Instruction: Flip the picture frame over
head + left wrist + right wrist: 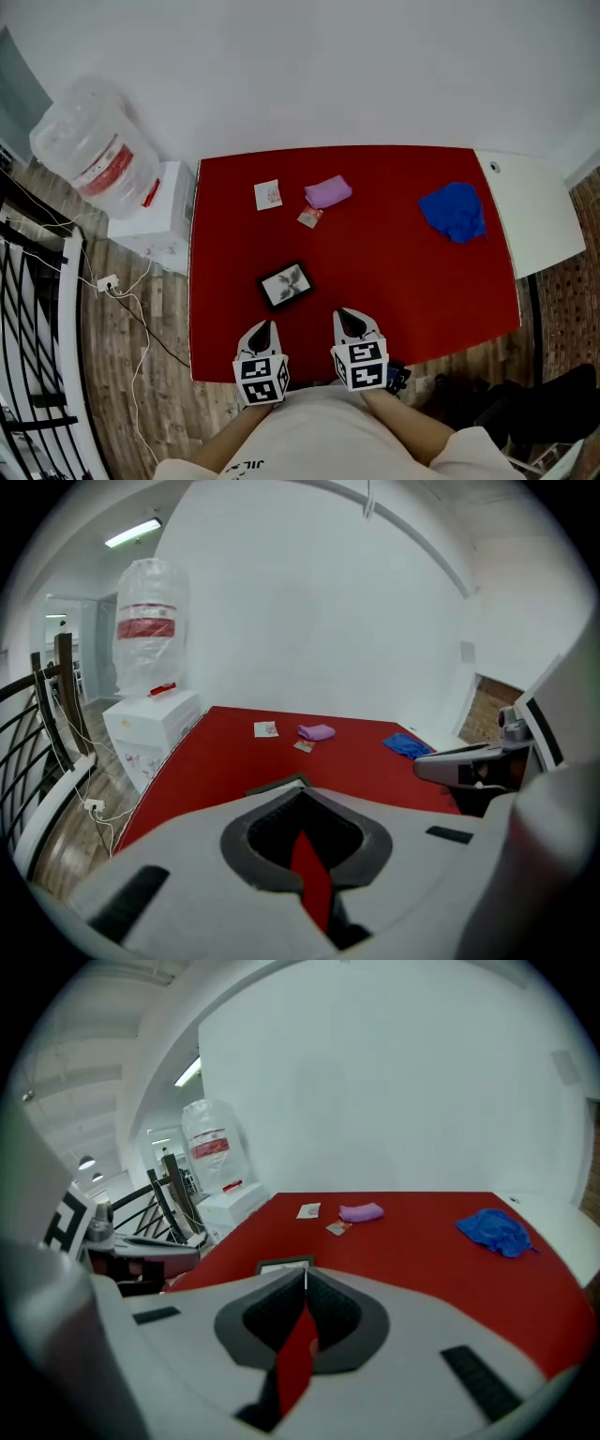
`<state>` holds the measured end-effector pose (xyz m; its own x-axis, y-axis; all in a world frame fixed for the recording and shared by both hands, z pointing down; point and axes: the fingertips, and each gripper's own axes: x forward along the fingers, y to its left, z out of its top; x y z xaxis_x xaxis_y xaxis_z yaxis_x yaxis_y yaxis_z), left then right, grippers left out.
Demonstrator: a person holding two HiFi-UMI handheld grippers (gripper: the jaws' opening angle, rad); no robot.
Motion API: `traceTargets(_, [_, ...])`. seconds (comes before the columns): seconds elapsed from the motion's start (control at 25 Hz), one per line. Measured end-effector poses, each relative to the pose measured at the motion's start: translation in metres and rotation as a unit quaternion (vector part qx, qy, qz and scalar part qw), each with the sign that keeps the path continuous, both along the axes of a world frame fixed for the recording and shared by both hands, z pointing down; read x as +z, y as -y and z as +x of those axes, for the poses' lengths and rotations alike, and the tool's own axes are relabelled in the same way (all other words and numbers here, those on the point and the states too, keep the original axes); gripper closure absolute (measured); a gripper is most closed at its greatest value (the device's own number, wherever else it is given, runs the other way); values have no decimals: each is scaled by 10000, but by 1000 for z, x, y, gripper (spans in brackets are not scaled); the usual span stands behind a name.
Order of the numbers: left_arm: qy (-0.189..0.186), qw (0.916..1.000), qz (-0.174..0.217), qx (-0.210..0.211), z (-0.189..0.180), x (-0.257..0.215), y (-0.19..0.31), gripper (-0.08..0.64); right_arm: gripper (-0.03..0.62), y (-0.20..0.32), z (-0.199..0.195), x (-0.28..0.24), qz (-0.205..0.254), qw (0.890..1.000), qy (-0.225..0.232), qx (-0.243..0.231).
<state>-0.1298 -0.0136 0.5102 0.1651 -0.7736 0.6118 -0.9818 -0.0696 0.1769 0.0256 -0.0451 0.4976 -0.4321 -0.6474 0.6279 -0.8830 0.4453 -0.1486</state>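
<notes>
The picture frame (285, 284) is small, black-edged and lies flat, picture side up, on the red table (412, 281) near its front left. Both grippers hover near the table's front edge, short of the frame and apart from it. My left gripper (264, 327) is below and slightly left of the frame, my right gripper (347, 317) below and to its right. In the left gripper view the left gripper (299, 782) has its tips together with nothing between them, and the frame's edge (277, 785) peeks past them. The right gripper (305, 1277) is likewise shut and empty, the frame (284, 1265) just beyond.
A white card (268, 194), a purple cloth (328, 191) and a small packet (310, 217) lie at the back of the table, a blue cloth (454, 212) at back right. A water jug (94, 145) on a white dispenser (155, 216) stands left; a white side table (530, 211) adjoins right.
</notes>
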Motion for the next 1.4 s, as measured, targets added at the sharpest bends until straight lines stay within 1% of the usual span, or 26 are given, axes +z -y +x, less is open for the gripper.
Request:
traceTargets(0.16, [19, 9999, 151, 40, 8, -9, 6, 557, 583, 2, -12, -8, 129, 9997, 99, -175])
traceTargets(0.32, [70, 9998, 190, 91, 14, -12, 4, 557, 586, 0, -13, -12, 173, 9994, 177, -231])
traceTargets(0.44, [97, 9997, 197, 104, 14, -13, 2, 557, 586, -5, -16, -12, 158, 9993, 172, -290])
traceTargets(0.64, [171, 9993, 271, 166, 17, -18, 0, 557, 586, -12, -20, -18, 338, 9987, 134, -369])
traceTargets(0.8, [165, 9993, 241, 222, 20, -15, -3, 557, 588, -14, -18, -13, 226, 9990, 209, -327])
traceTargets(1.0, [150, 9994, 209, 221, 20, -13, -5, 557, 589, -16, -20, -12, 209, 9988, 246, -355])
traceTargets(1.16, [148, 9994, 211, 210, 19, -14, -6, 557, 589, -18, -17, -7, 101, 9991, 249, -328])
traceTargets(1.4, [137, 9996, 189, 177, 15, -12, -7, 557, 589, -18, -19, -4, 75, 9990, 231, -372])
